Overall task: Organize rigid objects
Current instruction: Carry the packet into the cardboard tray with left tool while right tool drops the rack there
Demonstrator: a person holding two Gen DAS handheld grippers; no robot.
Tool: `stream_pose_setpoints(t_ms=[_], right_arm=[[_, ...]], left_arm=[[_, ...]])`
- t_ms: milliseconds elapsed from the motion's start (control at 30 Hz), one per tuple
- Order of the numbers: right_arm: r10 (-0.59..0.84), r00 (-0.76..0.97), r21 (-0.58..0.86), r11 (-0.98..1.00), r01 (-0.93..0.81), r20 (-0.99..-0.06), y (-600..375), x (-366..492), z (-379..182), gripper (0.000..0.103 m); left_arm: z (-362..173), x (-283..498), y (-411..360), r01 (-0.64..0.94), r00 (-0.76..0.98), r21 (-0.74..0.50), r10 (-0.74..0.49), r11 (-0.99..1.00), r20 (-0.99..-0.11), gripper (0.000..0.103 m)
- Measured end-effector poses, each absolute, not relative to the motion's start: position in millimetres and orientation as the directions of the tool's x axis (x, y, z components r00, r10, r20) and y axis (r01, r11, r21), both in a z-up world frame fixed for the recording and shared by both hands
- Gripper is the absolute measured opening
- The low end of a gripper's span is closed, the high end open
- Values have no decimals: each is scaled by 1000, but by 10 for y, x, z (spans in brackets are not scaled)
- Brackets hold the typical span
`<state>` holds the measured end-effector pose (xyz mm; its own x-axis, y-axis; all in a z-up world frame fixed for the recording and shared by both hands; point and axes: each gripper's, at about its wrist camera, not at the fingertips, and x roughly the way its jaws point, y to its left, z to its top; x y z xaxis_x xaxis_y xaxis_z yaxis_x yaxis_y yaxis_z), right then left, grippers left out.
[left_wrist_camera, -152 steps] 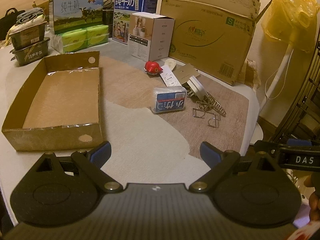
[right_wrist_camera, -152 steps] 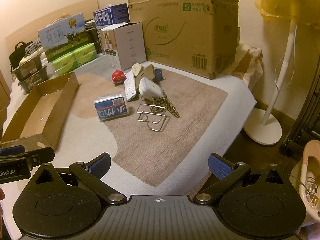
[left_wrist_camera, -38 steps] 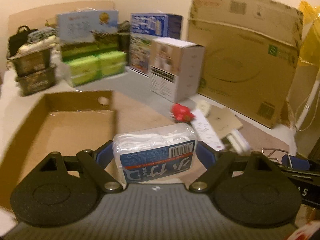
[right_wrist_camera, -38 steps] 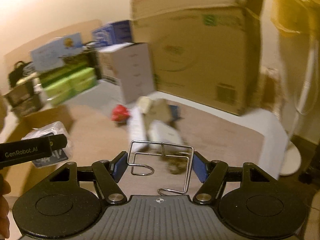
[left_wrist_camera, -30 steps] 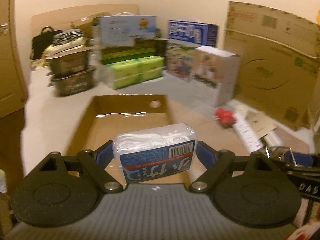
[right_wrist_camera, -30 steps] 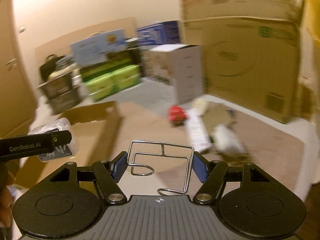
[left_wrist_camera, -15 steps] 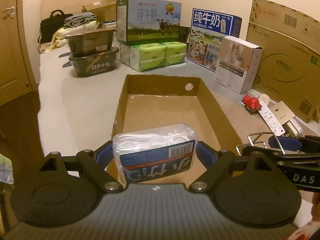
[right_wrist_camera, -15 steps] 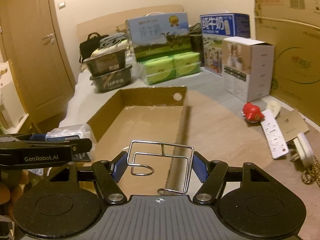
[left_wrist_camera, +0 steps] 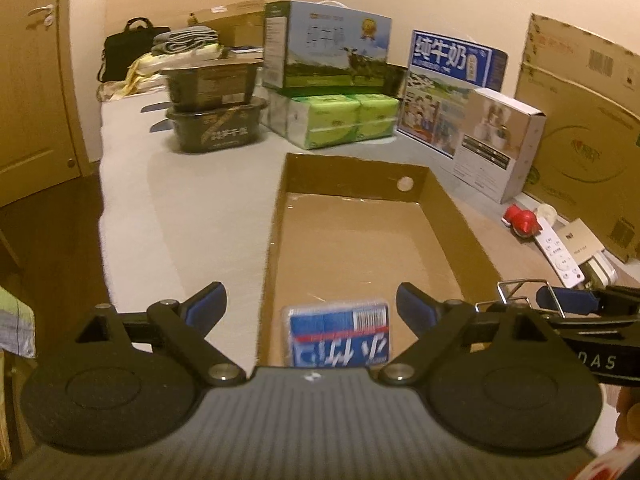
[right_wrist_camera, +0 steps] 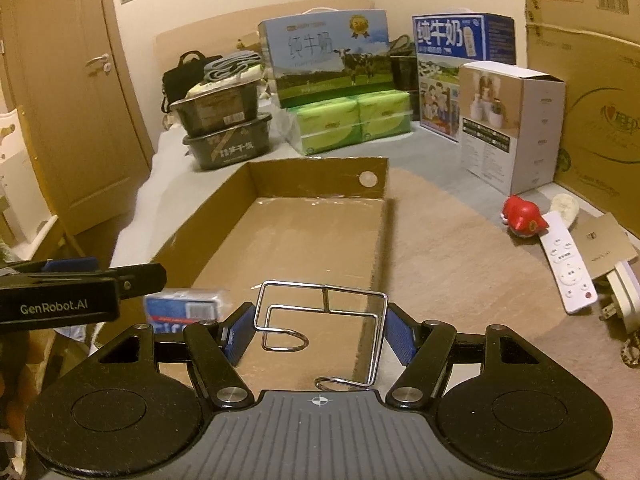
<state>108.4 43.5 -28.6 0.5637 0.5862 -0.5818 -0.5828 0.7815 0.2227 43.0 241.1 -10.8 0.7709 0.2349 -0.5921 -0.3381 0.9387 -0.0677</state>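
My left gripper [left_wrist_camera: 310,304] is open above the near end of the shallow cardboard tray [left_wrist_camera: 456,216]. The blue-labelled plastic box [left_wrist_camera: 339,334] lies free in the tray below the open jaws; it also shows in the right wrist view [right_wrist_camera: 184,308]. My right gripper [right_wrist_camera: 320,328] is shut on a wire rack [right_wrist_camera: 324,320] and holds it over the tray's near right wall [right_wrist_camera: 380,248]. The rack's tip shows in the left wrist view [left_wrist_camera: 516,288].
A red toy [right_wrist_camera: 522,216], a white remote [right_wrist_camera: 568,266], a card [right_wrist_camera: 600,246] and a plug [right_wrist_camera: 626,300] lie on the brown mat at right. Milk cartons [right_wrist_camera: 332,60], green tissue packs [right_wrist_camera: 352,120], black bowls [right_wrist_camera: 224,128] and a white box [right_wrist_camera: 508,124] stand behind the tray.
My left gripper has opened and let go of the blue-labelled box, which now lies in the tray. The right gripper still holds the wire rack and has come closer to the tray.
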Motion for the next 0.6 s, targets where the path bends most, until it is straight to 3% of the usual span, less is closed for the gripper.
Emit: stream_pose_setpoints(t_ms=[433,500,600], right_arm=[[645,517,248,728,-639,-563,691,1114,-335,69],[645,517,244,727,-642,-563,700,1107,-344,78],[640,540,235,737,-634,-547,649,1072,-331,83]], left_arm=[[-121,303,2570,-385,768,-100,258,918,-587,91],[-122,299,2572,-385,768,-101,258,917,-586,91],[-121,284,2570,-386,769,-103,258,917,-585,91]])
